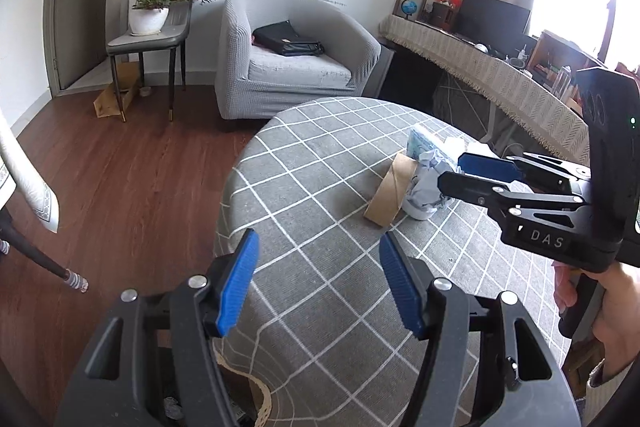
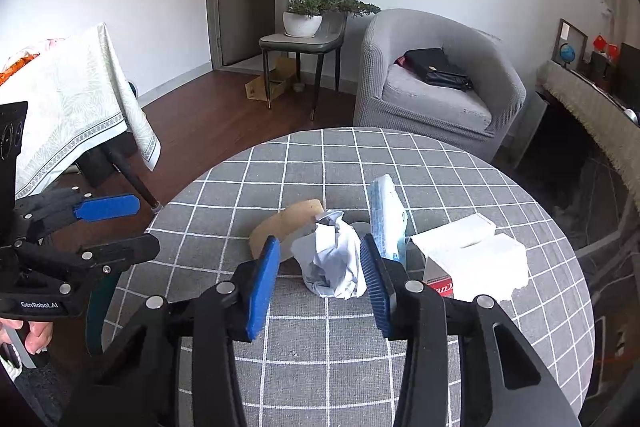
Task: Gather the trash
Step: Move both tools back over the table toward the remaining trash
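Note:
A crumpled white paper ball [image 2: 336,259] lies on the round table with the grey checked cloth [image 2: 320,339]. It also shows in the left wrist view [image 1: 426,183]. My right gripper [image 2: 320,269] is open, its blue pads [image 2: 262,287] on either side of the paper, apart from it. It shows in the left wrist view [image 1: 460,173] over the paper. A flat brown cardboard piece [image 2: 286,223] lies just behind the paper. A blue-white tissue pack [image 2: 386,215] stands to its right. My left gripper [image 1: 318,281] is open and empty over the table's near left edge.
A white box with torn flaps [image 2: 472,255] sits right of the tissue pack. A grey armchair [image 2: 436,83] with a black bag stands behind the table. A chair with a potted plant [image 2: 304,15] is by the door. A cloth-covered table [image 2: 72,99] stands at left.

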